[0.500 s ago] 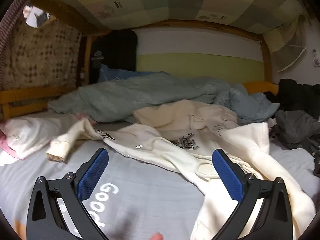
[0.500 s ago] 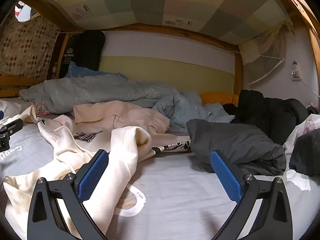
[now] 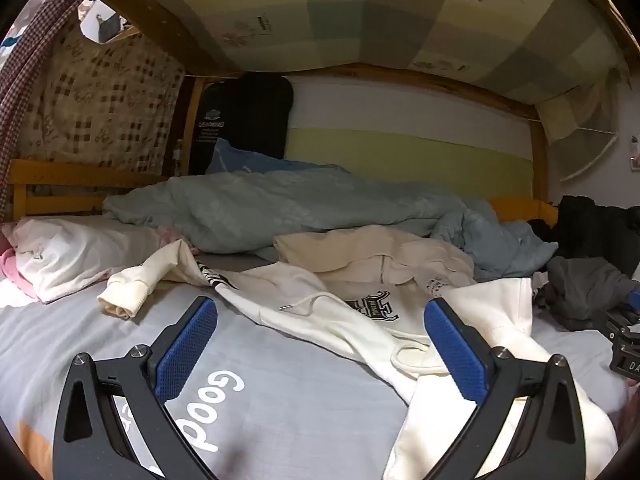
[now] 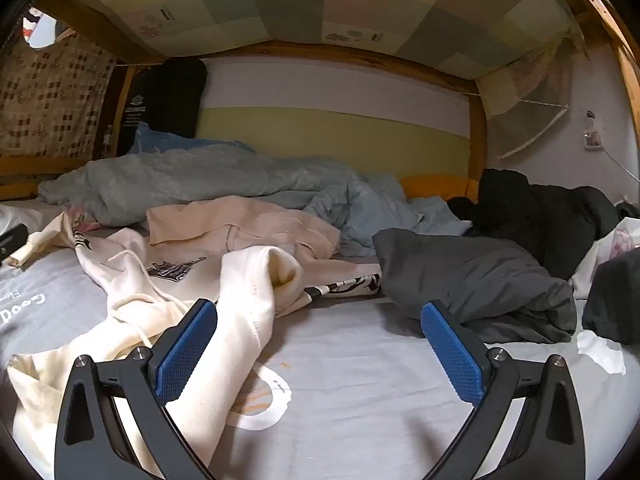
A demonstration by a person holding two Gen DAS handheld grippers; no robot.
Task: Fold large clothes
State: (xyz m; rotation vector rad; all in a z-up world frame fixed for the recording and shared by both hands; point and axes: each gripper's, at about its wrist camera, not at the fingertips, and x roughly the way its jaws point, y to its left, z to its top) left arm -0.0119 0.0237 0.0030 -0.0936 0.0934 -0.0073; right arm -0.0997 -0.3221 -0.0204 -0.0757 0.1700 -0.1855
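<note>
- Hovering low over the bed, the left gripper (image 3: 320, 344) has its jaws spread wide with nothing between the blue pads (image 3: 186, 354), just grey sheet (image 3: 280, 400) and the edge of the garment underneath.
- Same deal on the other side: the right gripper (image 4: 320, 346) is fully released, holding nothing, with its left pad sitting right next to a bunched cream sleeve (image 4: 240, 320).
- The thing to fold is the cream hoodie (image 3: 360, 304), lying crumpled and unfolded on the sheet, print side up. From the left view it's ahead and off to the right; from the right view it's ahead and off to the left, so it basically sits between the two grippers.
- Its long axis looks like it runs sideways across the bed: one cuff (image 3: 124, 300) is flung out toward the pillow (image 3: 72, 252), and the other sleeve trails down past the right gripper.
- My guess: the right hand is closer to that near sleeve, the left is closer to the far cuff, so each grabs its own end to spread it flat first.
- Behind it there's a beige garment (image 4: 240, 224), the blue duvet (image 3: 280, 208) and a dark grey pile (image 4: 472, 280), well apart from the jaws.
</note>
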